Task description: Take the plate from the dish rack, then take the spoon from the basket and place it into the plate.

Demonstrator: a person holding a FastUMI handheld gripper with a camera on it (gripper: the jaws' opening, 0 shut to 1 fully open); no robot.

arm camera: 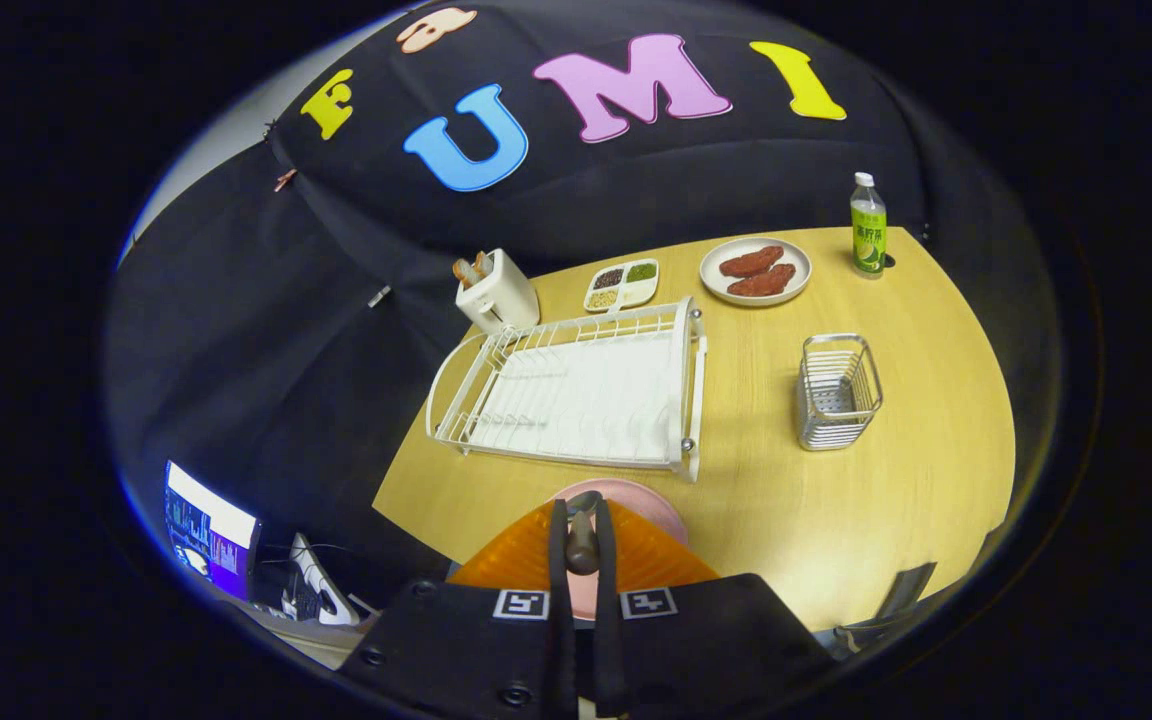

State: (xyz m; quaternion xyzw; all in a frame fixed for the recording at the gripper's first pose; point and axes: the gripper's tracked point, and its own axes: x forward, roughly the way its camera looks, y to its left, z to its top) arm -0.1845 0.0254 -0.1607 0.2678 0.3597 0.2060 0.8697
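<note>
My gripper [581, 512] hangs over the near edge of the table, its fingers nearly together and shut on the spoon [583, 540], a dark slim handle that stands up between them. Right below and just beyond the fingertips lies the pink plate [654, 505] flat on the wooden table, largely hidden by the fingers. Ahead of the plate stands the white wire dish rack [576, 390] with nothing in its slots. The metal wire basket [838, 392] stands to the right of the rack, with nothing visible inside it.
Behind the rack are a white toaster [496, 290], a small divided tray of grains [622, 284], a plate with brown food [756, 270] and a green bottle [868, 228]. Bare wooden table [896, 520] lies right of the pink plate. A lit screen [208, 530] sits off the table's left.
</note>
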